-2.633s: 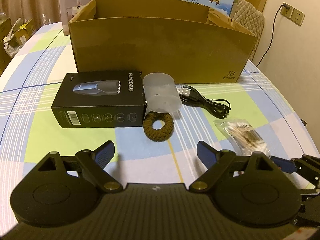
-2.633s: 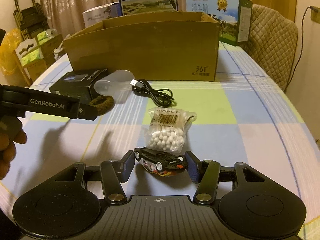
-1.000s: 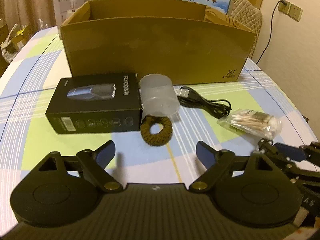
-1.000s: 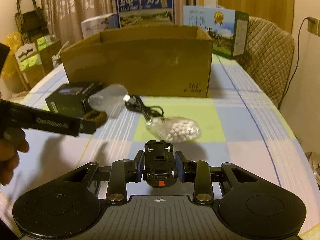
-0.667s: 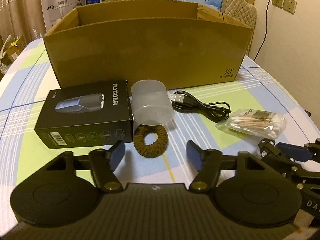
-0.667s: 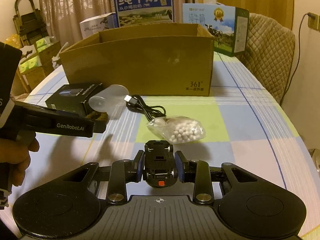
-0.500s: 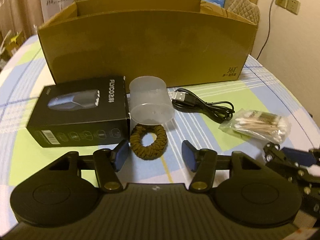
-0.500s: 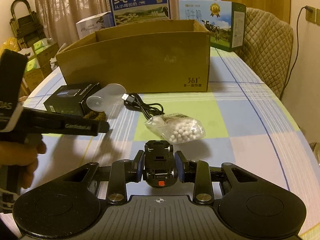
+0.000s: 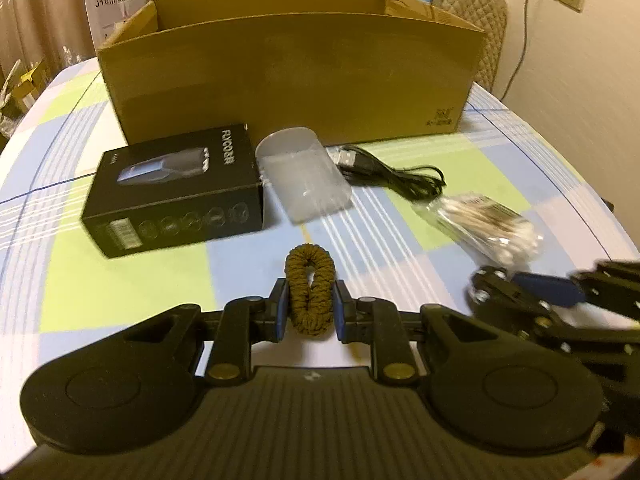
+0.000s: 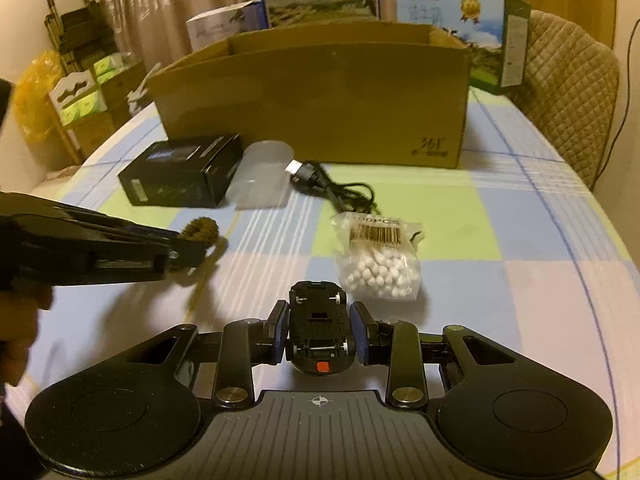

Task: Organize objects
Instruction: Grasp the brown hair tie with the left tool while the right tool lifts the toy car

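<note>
Now I log the open cardboard box [image 9: 288, 80] at the far side of the checked table [image 9: 120, 292]. Before it lie a black shaver box [image 9: 176, 188], a clear cup [image 9: 304, 176] on its side, a USB cable [image 9: 392, 176] and a swab bag [image 9: 488, 224]. My right gripper [image 10: 319, 330] is clamped on a toy car [image 10: 318, 326], wheels up. My left gripper [image 9: 310, 310] squeezes a brown hair tie [image 9: 310, 292], off the table.
</note>
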`<state>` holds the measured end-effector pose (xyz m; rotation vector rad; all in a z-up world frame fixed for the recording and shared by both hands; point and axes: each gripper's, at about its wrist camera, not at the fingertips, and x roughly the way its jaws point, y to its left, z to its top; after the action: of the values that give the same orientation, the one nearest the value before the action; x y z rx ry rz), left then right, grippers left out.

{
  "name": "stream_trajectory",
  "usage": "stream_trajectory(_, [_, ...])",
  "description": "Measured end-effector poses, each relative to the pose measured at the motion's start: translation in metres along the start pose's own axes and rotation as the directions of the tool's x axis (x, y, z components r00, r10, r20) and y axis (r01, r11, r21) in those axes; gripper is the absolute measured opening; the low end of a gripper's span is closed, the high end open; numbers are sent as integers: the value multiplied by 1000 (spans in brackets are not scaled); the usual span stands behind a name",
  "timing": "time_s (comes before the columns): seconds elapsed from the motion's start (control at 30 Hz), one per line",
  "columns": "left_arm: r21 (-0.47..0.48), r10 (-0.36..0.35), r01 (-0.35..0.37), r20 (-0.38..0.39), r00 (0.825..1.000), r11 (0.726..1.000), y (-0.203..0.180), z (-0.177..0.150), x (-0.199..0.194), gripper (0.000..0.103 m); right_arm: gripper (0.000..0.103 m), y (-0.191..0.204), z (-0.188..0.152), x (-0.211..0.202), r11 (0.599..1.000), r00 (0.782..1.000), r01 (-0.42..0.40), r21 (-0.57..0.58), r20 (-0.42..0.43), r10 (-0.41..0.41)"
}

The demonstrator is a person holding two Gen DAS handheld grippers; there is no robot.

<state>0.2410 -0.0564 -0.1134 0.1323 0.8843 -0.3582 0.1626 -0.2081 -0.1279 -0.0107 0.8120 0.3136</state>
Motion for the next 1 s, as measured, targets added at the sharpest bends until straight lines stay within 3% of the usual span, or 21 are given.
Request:
stream_trajectory(0.4, [-28,-14,13,-20,1000,1000,12,-22,-10,19,31,17,-1,9,995,1000,11,-97,-18,-13])
stream_trajectory(0.57, [-21,-22,21,-20,1000,1000,12,-23,-11,24,31,22,-3,9,991,999,22,-132,-35,-27])
stream_trajectory(1.0, [-7,-8,8,-11,1000,1000,9,-21,-6,32,28,18,-1,5,995,999,24,-94,-36,-28])
